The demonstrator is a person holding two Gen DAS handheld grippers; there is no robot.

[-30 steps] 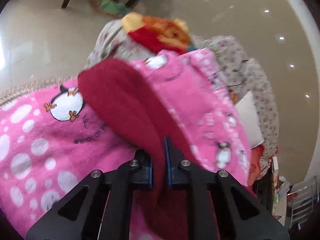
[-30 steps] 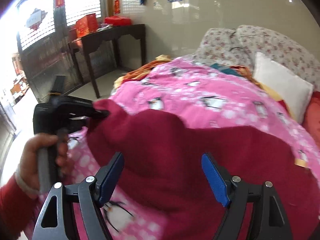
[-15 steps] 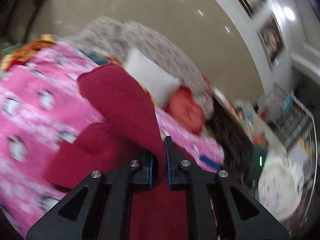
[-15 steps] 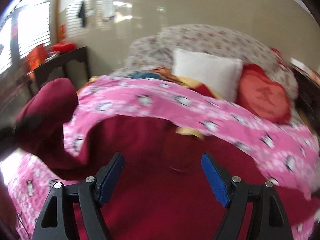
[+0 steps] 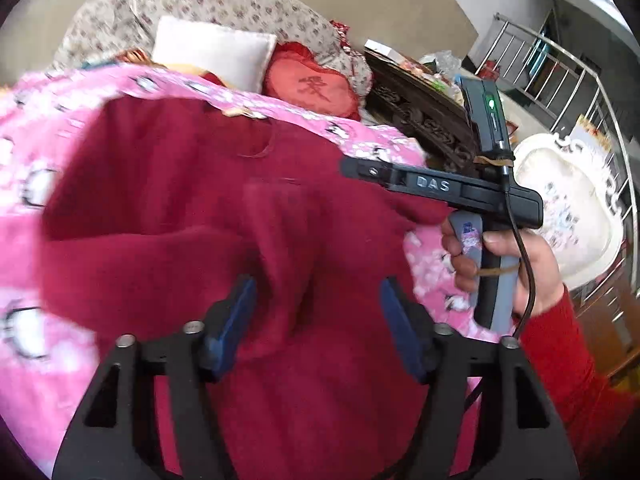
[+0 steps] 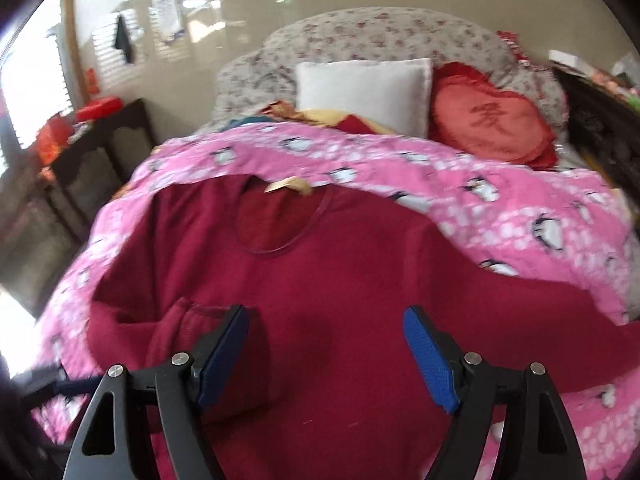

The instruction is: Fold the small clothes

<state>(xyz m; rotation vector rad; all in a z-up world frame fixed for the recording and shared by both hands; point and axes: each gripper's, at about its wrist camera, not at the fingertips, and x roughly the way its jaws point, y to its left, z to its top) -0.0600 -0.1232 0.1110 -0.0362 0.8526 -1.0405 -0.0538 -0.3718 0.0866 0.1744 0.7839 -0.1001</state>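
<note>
Dark red knit fills the left wrist view: a small sweater (image 5: 192, 200) lies spread on a pink penguin blanket (image 5: 36, 128), neckline toward the pillows, hem toward the camera. One sleeve (image 5: 280, 248) is doubled over the body and runs down between the fingers of the left gripper (image 5: 316, 312), whose jaws stand wide apart with nothing pinched. At the garment's right edge the right gripper (image 5: 360, 170) reaches in sideways, held by a hand (image 5: 508, 268) in a red cuff; its tip lies over the fabric, but from here I cannot tell how its jaws stand. A white pillow (image 5: 212, 54) and a red heart cushion (image 5: 312, 88) sit beyond the blanket

From the right wrist view the sweater (image 6: 340, 280) lies flat, collar (image 6: 280, 220) away from the camera, long axis running straight ahead from the jaws. The right gripper (image 6: 328, 344) hovers over the lower chest with its blue pads well apart, gripping nothing. The folded sleeve cuff (image 6: 188, 320) sits just beside the left-hand pad. The other sleeve (image 6: 540, 312) trails out to the right across the blanket (image 6: 500, 200), unfolded

That trailing sleeve looks like the next piece to bring in, and the right gripper is nearer to it; it would have to swing right and pinch near the cuff, then carry it leftward across the body's long axis
</note>
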